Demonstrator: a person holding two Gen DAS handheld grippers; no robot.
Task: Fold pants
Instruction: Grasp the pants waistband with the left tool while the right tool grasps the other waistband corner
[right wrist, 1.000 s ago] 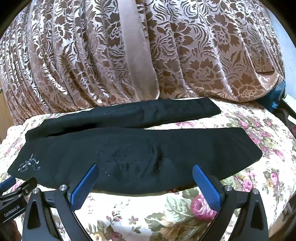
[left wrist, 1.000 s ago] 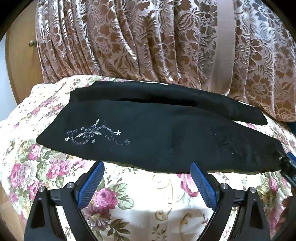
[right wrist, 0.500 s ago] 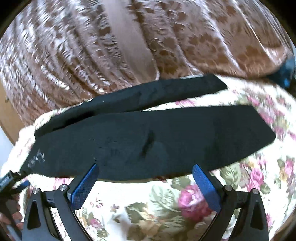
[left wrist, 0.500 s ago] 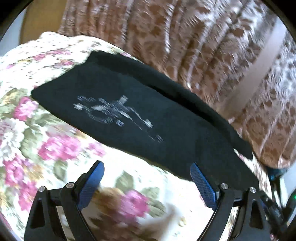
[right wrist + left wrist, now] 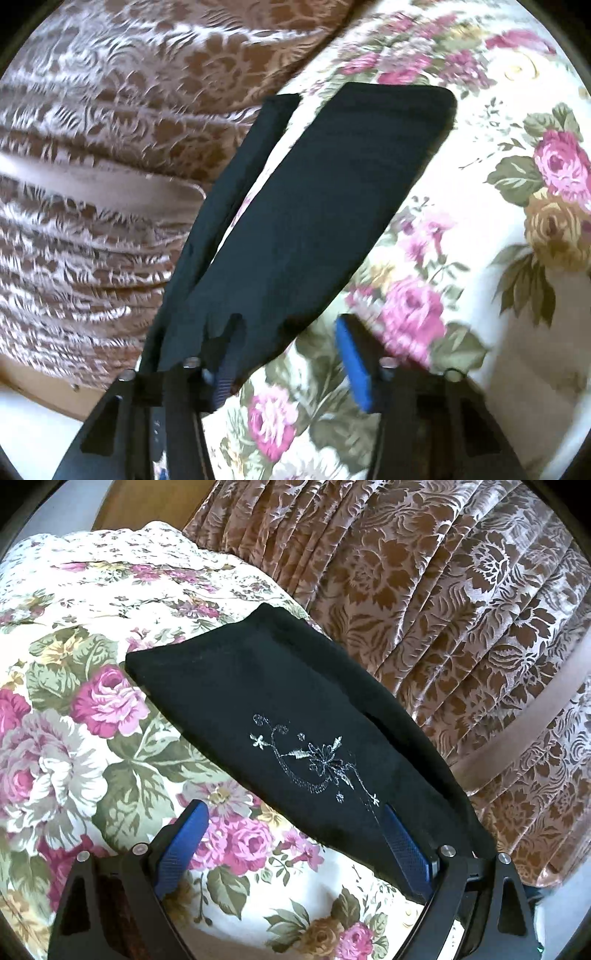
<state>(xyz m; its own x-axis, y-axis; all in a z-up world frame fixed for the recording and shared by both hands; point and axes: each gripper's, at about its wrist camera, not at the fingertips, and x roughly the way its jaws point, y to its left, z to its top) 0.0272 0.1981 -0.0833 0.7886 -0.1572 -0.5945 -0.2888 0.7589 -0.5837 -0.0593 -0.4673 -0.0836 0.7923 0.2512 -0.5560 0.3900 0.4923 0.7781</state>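
Note:
Black pants (image 5: 277, 701) lie flat on a floral bedspread (image 5: 74, 720), with white embroidery (image 5: 314, 760) near the waist end. My left gripper (image 5: 295, 834) is open wide at the pants' near edge. Its right finger (image 5: 402, 845) lies against the cloth and its left finger over bare bedspread. In the right wrist view the two legs (image 5: 314, 203) stretch away, the thinner one (image 5: 236, 177) on the left. My right gripper (image 5: 288, 365) is at the near edge of the wide leg, its jaws closing. The left finger (image 5: 225, 373) is tucked into the cloth, with the right pad (image 5: 354, 362) still apart from it.
A brown patterned curtain (image 5: 443, 590) hangs right behind the bed along the pants' far side (image 5: 110, 129). Wooden furniture (image 5: 147, 502) shows at the top left. Bare bedspread (image 5: 461, 221) spreads to the right of the legs.
Both grippers came down closer to the pants and rolled, so the views are tilted. The right jaws narrowed around the leg's near edge. The left jaws stayed wide.

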